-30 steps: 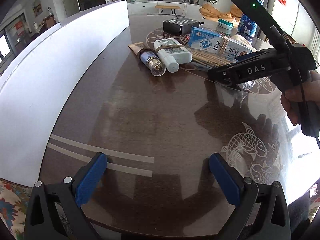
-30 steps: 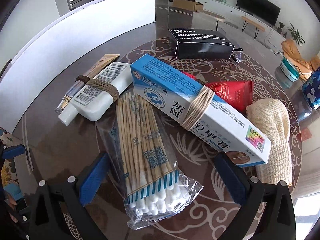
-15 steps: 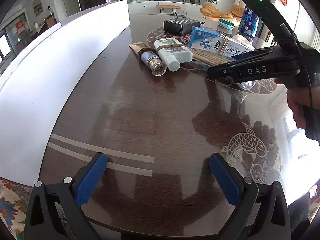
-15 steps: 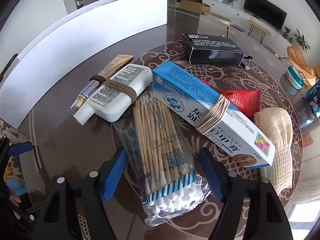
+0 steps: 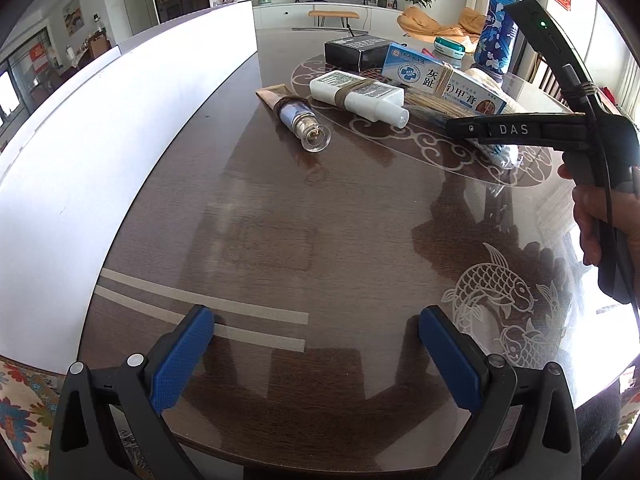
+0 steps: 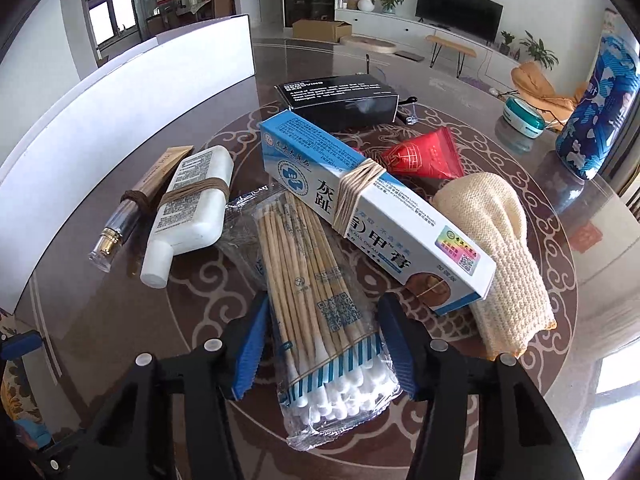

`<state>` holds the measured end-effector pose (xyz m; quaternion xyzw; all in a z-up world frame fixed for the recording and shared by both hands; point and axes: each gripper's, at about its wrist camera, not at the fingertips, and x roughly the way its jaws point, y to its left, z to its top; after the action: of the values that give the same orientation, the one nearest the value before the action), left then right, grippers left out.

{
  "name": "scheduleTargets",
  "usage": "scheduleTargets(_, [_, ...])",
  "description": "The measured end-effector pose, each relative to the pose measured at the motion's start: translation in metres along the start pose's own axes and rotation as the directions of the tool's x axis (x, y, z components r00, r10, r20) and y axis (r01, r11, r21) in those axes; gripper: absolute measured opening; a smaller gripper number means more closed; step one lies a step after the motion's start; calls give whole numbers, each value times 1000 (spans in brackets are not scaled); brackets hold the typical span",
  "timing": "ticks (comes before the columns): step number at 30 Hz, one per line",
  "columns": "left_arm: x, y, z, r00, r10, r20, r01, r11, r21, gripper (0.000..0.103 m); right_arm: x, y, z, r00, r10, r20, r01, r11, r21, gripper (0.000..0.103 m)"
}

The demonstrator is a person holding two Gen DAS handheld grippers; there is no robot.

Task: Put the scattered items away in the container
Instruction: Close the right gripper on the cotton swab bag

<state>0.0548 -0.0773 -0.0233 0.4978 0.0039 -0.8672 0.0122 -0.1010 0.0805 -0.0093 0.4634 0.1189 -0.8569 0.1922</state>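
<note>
Closing on the cotton swab pack (image 6: 320,300), right gripper (image 6: 324,344) fingers touch it; left gripper (image 5: 316,356) fingers apart

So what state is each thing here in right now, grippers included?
Right gripper: jaws just closing around the cotton swab pack, pads at its sides.
Left gripper: open, empty, above bare table.
Cotton swab pack: sealed, lying flat.
Blue-and-white box: closed, banded, resting across the swab pack.
White bottle: capped, on its side, banded.
Black box: closed, flat.
Red sachet: sealed.
</note>
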Motion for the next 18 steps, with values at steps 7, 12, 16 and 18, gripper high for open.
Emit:
scheduleTargets(7, [2,-1,3,1000,0,-13,0,1000,-9,103,-10,-33,-25,997,-65,33,60,992,115,55])
scheduleTargets(12, [7,-12,17,1000,-13,-7,13,1000,16,103,-18,-35,-39,996,-72,53,65,990,123,56])
scheduleTargets(16, [16,-27,40,999,-39,-28,40,997,62,103,-16,-37,-43,994,-77,83,65,989,136,56])
scheduleTargets(18, [21,-37,49,998,-55,-31,57,994,91,103,-16,-36,-43,993,-79,85,66,988,139,56])
